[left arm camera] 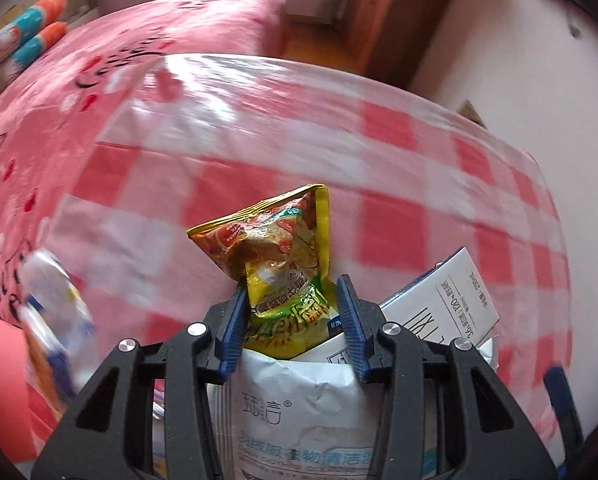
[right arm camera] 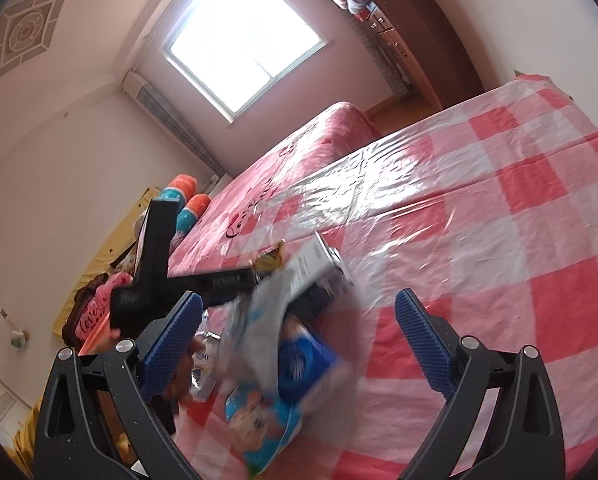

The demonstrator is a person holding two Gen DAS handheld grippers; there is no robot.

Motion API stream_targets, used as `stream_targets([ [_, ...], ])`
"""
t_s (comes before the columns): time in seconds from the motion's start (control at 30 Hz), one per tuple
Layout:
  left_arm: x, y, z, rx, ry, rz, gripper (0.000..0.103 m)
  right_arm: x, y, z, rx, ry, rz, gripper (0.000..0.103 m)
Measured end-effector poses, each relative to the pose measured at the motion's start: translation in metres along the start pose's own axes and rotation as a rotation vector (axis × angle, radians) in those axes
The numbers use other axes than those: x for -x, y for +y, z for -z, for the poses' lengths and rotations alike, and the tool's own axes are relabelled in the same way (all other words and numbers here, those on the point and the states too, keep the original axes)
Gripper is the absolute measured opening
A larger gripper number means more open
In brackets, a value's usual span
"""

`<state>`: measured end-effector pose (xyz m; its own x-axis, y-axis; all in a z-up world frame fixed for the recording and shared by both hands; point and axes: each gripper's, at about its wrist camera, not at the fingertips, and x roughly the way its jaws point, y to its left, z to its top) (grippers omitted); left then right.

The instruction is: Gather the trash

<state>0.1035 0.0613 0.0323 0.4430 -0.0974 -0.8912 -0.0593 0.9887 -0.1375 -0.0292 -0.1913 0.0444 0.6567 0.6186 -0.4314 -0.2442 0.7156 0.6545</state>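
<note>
**Left tongs loaded, right tongs free above the remaining litter**

In the left wrist view the left tongs (left arm camera: 291,284) appear clamped on a bundle. A yellow-green snack packet (left arm camera: 283,264) sits between the blue pads, its long axis running from 6 to 12 o'clock along the tongs, with its crimped end sticking out towards 12. A white pouch (left arm camera: 299,400) hangs at 6 o'clock under the pads, and a white carton (left arm camera: 447,304) juts out at 3 o'clock. All three look sharp against the smeared checked cloth, so I judge that they travel with the hand.

The right tongs (right arm camera: 299,300) stand wide apart and hold nothing. More litter lies on the tabletop (right arm camera: 499,220) low between their pads, at about 6 o'clock. There is a blue carton (right arm camera: 303,360), a cartoon-printed packet (right arm camera: 259,420) just beside it at 7 o'clock, and small crumpled wrappers (right arm camera: 203,364) close to the left pad. The blurred bundle half covers the blue carton, so its long axis cannot be told. The right hand is the free one, and this litter lies straight ahead of it.

No bin, bag or other container shows in either view, so where the bundle should go cannot be told.
</note>
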Motion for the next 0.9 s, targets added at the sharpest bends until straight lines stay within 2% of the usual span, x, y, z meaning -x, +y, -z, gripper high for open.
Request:
stream_targets([
  [0.27,0.011,-0.06,0.045,-0.117,0.0,0.107,0.044,0.017,-0.019,-0.012,-0.031,-0.05,0.024,0.096],
  [0.4,0.023,-0.066,0.058,-0.125,-0.032,0.144,0.044,0.02,-0.028,-0.016,-0.042,-0.048,0.039,0.096],
  [0.5,0.04,-0.059,0.067,-0.103,-0.058,0.164,0.057,0.019,-0.034,-0.019,-0.04,-0.027,0.042,0.096],
  [0.57,0.054,-0.049,0.07,-0.101,-0.086,0.153,0.068,0.018,-0.033,-0.018,-0.025,-0.014,0.038,0.096],
  [0.63,0.07,-0.037,0.075,-0.106,-0.121,0.126,0.07,0.019,-0.028,-0.017,-0.002,-0.003,0.031,0.096],
  [0.7,0.087,-0.019,0.083,-0.1,-0.148,0.086,0.076,0.019,-0.023,-0.015,0.03,0.008,0.024,0.096],
  [0.8,0.105,0.011,0.094,-0.051,-0.188,0.016,0.078,0.019,-0.015,-0.011,0.068,0.024,0.011,0.096],
  [0.9,0.114,0.044,0.107,0.024,-0.189,-0.022,0.078,0.018,-0.006,-0.008,0.106,0.044,-0.008,0.096],
])
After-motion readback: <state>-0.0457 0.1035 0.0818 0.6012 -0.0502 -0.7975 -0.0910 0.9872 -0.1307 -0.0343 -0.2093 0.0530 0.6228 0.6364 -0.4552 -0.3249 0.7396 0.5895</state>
